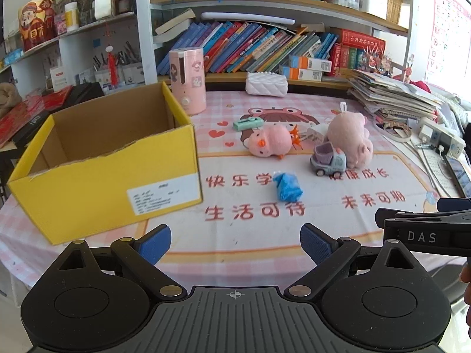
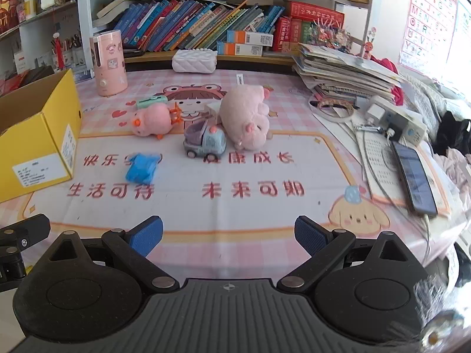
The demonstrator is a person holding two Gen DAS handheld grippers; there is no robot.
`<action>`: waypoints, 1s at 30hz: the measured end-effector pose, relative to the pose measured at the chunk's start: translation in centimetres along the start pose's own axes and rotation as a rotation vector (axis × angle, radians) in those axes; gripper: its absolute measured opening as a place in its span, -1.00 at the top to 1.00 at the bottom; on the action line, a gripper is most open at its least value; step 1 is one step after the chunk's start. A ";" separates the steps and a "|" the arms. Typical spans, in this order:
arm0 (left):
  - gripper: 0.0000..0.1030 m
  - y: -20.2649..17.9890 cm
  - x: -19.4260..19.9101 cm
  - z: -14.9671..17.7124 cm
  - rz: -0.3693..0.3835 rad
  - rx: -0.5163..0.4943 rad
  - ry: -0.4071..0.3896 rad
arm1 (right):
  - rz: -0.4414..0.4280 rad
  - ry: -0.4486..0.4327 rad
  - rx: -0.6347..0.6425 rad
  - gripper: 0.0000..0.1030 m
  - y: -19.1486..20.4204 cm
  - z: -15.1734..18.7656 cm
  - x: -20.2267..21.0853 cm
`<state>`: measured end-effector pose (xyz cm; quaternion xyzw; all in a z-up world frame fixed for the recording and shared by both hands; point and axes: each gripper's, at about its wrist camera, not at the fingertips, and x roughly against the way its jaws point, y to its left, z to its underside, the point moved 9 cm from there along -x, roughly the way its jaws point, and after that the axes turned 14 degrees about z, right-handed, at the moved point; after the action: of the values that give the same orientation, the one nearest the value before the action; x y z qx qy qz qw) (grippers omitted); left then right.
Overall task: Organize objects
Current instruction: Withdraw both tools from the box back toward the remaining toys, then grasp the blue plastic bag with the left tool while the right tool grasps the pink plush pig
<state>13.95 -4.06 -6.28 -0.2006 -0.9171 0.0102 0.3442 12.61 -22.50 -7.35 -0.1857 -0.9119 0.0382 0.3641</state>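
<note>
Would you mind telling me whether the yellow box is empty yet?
Empty as far as visible: the box stands open-topped, showing only bare cardboard walls in the left wrist view. Its floor near the front wall is hidden.

Packed bookshelves line the back wall, an alphabet poster hangs right, daylight floods the pink tablecloth.

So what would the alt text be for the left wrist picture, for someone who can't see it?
An open, empty left gripper hovers over a pink cartoon tablecloth, facing an open yellow cardboard box and scattered toys: a blue crumpled wrapper, a toy truck and two pink plush animals. Crowded bookshelves stand behind.
</note>
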 end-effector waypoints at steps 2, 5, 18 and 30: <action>-0.87 -0.2 -0.7 -0.5 -0.002 0.003 -0.002 | -0.005 -0.004 0.005 -0.88 -0.2 -0.7 -0.7; -0.87 -0.7 -1.8 -1.2 -0.001 0.010 -0.001 | -0.013 -0.008 0.008 -0.88 -0.5 -1.8 -1.9; -0.57 -2.8 -7.7 -3.8 -0.006 -0.002 0.032 | -0.077 -0.028 0.026 -0.72 -1.8 -5.8 -7.0; -0.10 -2.7 -14.1 -3.7 -0.016 0.052 0.142 | -0.109 -0.061 0.063 -0.64 -1.3 -8.9 -11.3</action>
<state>24.97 -12.28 -11.88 -0.1845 -0.8915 0.0172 0.4135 25.75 -28.40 -7.88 -0.1228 -0.9296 0.0526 0.3435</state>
